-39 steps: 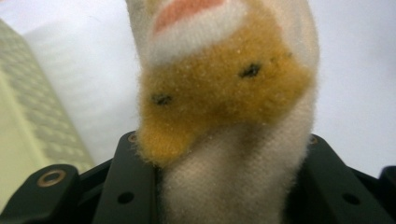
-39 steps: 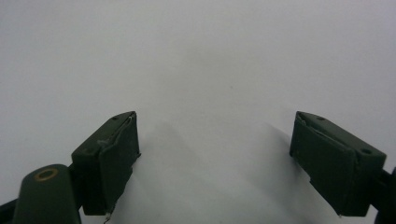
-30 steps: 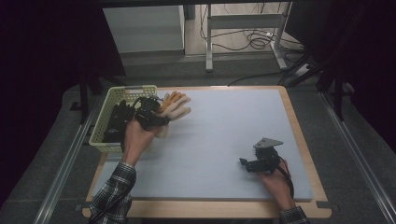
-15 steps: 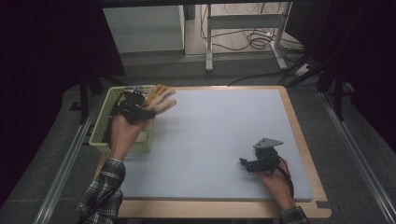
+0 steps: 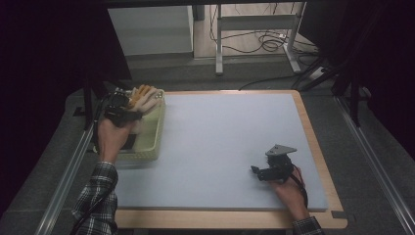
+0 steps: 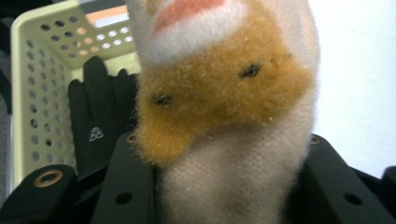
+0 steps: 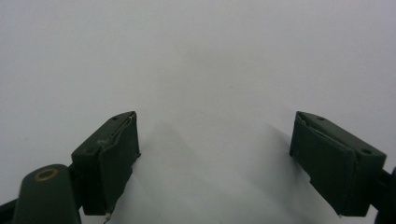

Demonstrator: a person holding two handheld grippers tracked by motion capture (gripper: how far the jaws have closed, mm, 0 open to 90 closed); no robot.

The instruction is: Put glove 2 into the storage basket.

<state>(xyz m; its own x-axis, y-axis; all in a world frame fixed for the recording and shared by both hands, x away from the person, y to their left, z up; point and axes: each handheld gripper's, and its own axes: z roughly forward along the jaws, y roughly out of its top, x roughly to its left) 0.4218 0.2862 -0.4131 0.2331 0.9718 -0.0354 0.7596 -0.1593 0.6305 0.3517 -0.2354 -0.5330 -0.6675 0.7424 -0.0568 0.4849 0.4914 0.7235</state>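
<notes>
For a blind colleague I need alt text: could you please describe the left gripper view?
A fuzzy white and orange-brown glove fills the middle, clamped between the left claw's two black jaws at the bottom. Behind it to the left, a black glove lies in a pale yellow perforated basket; the pale table surface shows on the right.

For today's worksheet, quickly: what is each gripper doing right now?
Left gripper: closed on the fuzzy orange-and-white glove, above the basket.
Right gripper: open, holding nothing, over the table.
</notes>
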